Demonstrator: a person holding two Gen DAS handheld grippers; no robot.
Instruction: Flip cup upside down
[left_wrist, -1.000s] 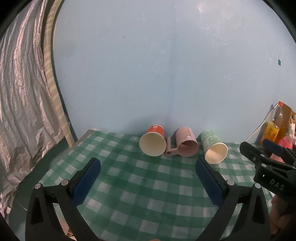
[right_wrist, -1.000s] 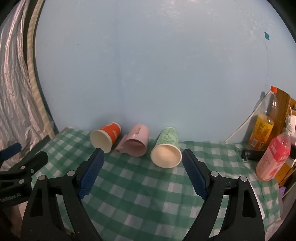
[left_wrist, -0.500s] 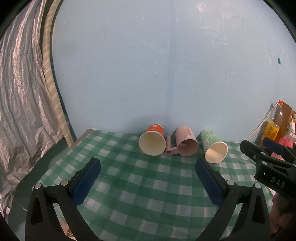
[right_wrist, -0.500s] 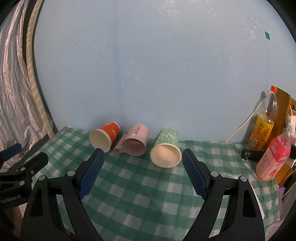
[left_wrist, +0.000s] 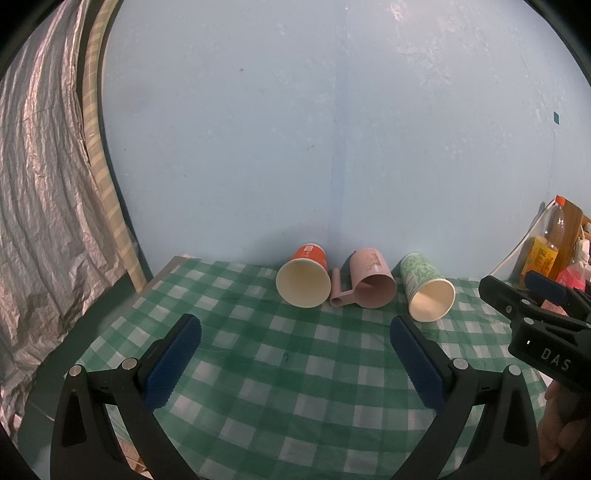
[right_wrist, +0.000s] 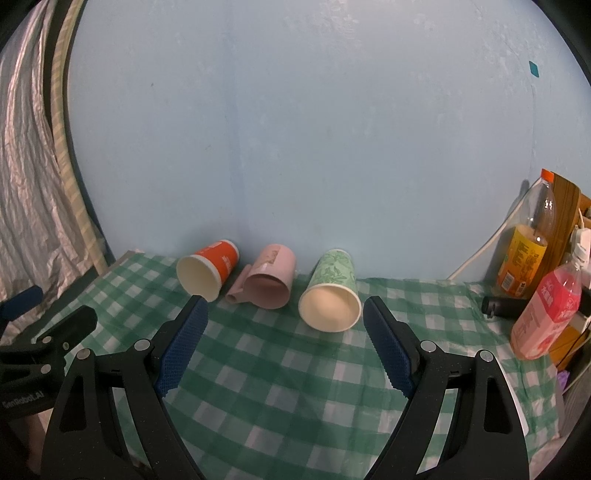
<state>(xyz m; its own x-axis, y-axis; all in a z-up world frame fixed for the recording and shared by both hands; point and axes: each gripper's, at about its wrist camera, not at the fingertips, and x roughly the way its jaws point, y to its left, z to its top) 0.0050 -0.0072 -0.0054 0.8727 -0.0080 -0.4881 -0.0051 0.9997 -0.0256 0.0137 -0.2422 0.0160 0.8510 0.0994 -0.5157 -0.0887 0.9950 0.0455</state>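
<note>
Three cups lie on their sides at the back of the green checked tablecloth (left_wrist: 295, 373), mouths toward me: an orange paper cup (left_wrist: 303, 275) (right_wrist: 207, 271), a pink handled mug (left_wrist: 369, 278) (right_wrist: 269, 282) and a green patterned paper cup (left_wrist: 428, 288) (right_wrist: 332, 293). My left gripper (left_wrist: 295, 362) is open and empty, short of the orange cup and mug. My right gripper (right_wrist: 284, 347) is open and empty, short of the green cup. Each gripper shows at the edge of the other's view.
A blue wall stands right behind the cups. At the right are an orange-capped bottle (right_wrist: 528, 251), a pink bottle (right_wrist: 546, 317), a black object (right_wrist: 502, 306) and a white cable. A silver foil curtain (left_wrist: 40, 206) hangs at the left past the table edge.
Both grippers have barely moved; the cups lie as before.
</note>
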